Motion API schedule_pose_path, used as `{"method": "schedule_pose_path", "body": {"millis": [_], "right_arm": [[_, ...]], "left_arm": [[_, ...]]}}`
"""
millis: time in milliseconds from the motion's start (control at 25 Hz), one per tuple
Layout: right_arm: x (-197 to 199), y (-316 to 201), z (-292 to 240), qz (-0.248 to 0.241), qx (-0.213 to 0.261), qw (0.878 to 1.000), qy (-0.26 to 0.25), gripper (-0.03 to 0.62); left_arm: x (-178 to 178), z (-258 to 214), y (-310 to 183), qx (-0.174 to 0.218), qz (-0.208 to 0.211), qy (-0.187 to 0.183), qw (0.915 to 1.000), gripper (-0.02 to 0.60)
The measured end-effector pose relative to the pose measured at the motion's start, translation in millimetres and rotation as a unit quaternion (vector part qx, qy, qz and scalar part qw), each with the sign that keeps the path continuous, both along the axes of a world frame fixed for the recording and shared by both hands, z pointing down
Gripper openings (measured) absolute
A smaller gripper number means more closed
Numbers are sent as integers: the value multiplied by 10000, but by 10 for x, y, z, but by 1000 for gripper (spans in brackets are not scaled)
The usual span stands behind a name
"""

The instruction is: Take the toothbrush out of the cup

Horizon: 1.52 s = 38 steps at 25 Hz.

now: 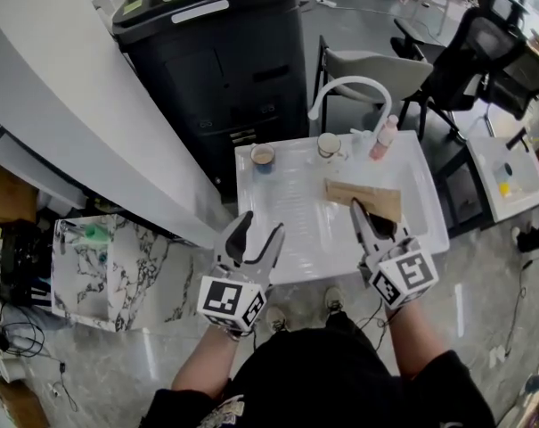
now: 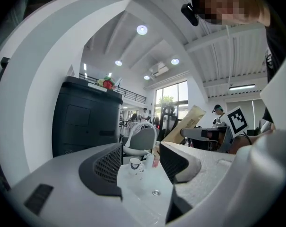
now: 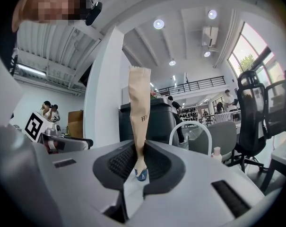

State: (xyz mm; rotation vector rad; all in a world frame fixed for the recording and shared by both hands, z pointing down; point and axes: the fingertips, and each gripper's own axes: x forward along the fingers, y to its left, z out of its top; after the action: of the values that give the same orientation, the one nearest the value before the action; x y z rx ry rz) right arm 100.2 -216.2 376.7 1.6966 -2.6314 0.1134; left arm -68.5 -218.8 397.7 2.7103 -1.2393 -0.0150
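Note:
My right gripper (image 1: 369, 218) (image 3: 139, 162) is shut on a long tan paper sleeve (image 1: 363, 199) (image 3: 139, 103), which stands upright between the jaws in the right gripper view. A small blue end (image 3: 141, 175) pokes out below the sleeve. I cannot tell what is inside it. In the head view the sleeve lies over the white sink top (image 1: 296, 208). A cup with a blue base (image 1: 263, 157) stands at the back left. A white cup (image 1: 329, 145) (image 2: 134, 163) stands near the faucet (image 1: 349, 87). My left gripper (image 1: 258, 239) (image 2: 140, 162) is open and empty at the front edge.
A pink bottle (image 1: 382, 137) stands by the faucet. Behind the sink are a black cabinet (image 1: 216, 61), a grey chair (image 1: 376, 68) and a black office chair (image 1: 483, 52). A marble-patterned block (image 1: 109, 270) sits on the floor at the left, beside a white wall panel.

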Motion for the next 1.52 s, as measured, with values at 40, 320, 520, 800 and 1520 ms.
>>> {"method": "schedule_pose_path", "body": {"millis": [40, 320, 520, 800, 1520], "right_arm": [[-19, 22, -3, 7, 2, 10000, 4, 38], [-92, 97, 64, 114, -74, 9999, -19, 40], [-112, 52, 156, 193, -174, 9997, -12, 38], [-108, -101, 325, 242, -354, 9990, -88, 38], [66, -583, 863, 285, -937, 9950, -170, 40]], "left_arm": [[-11, 4, 1, 6, 24, -7, 10000, 236], [-109, 80, -72, 42, 173, -259, 9995, 236], [-198, 156, -252, 155, 186, -495, 9985, 236], [-262, 361, -632, 253, 123, -934, 9952, 236], [-85, 1394, -1787, 15, 325, -1871, 9818, 236]]}}
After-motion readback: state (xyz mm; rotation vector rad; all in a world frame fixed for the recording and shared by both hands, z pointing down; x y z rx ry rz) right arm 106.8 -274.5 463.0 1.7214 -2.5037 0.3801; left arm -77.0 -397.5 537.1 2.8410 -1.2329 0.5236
